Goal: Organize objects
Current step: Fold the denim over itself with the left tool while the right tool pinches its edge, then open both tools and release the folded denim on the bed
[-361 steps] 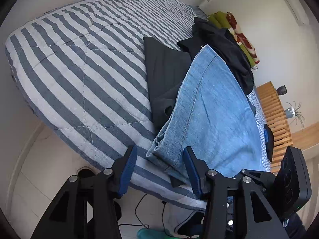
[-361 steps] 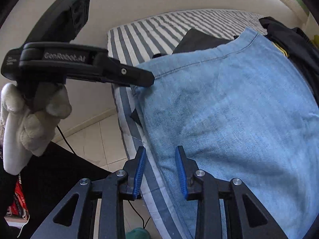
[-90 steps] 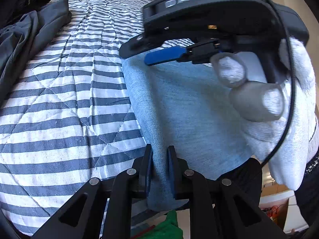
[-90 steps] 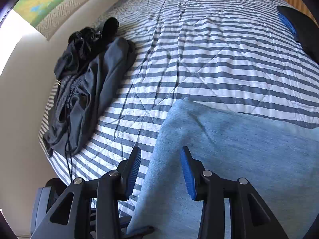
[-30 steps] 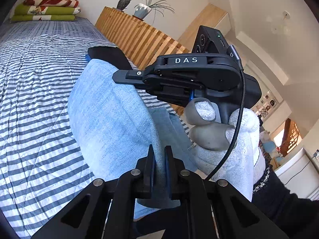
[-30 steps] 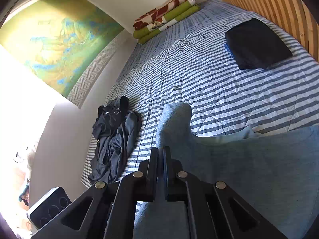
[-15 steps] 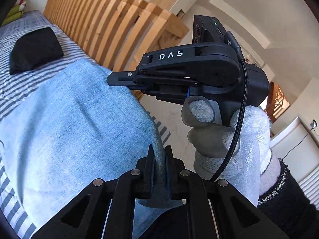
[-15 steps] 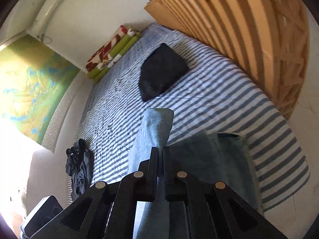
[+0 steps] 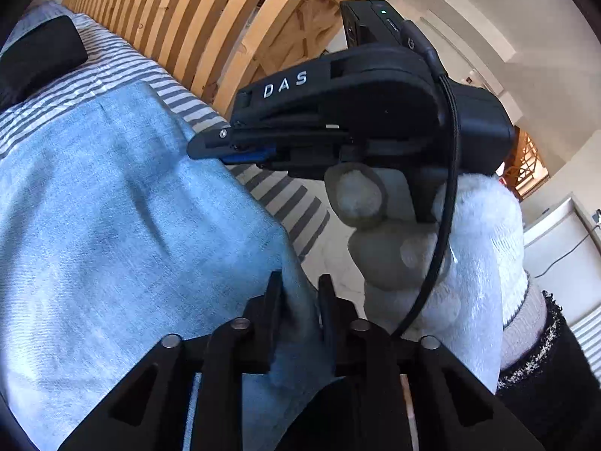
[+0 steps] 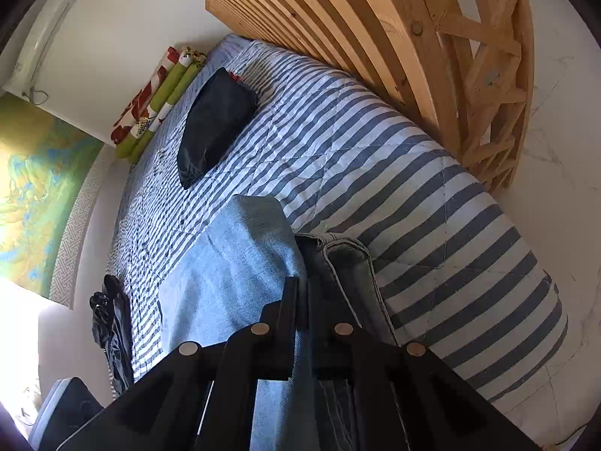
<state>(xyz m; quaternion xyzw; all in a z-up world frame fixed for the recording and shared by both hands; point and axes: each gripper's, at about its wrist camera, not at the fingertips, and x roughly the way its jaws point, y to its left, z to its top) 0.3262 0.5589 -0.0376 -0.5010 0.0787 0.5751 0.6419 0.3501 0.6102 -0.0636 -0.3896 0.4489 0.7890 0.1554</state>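
Headboard (image 10: 357,18) beside jeans (image 10: 233,263), pillow (image 10: 214,127)

Legible text, one entry: raised white capitals "DAS" on the side of my black plastic right gripper (image 9: 248,150), seen from my left wrist. I read nothing else anywhere.

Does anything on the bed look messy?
Yes. A dark piece of clothing lies crumpled at the bed's far edge, not folded like the black one. The jeans look tidy.
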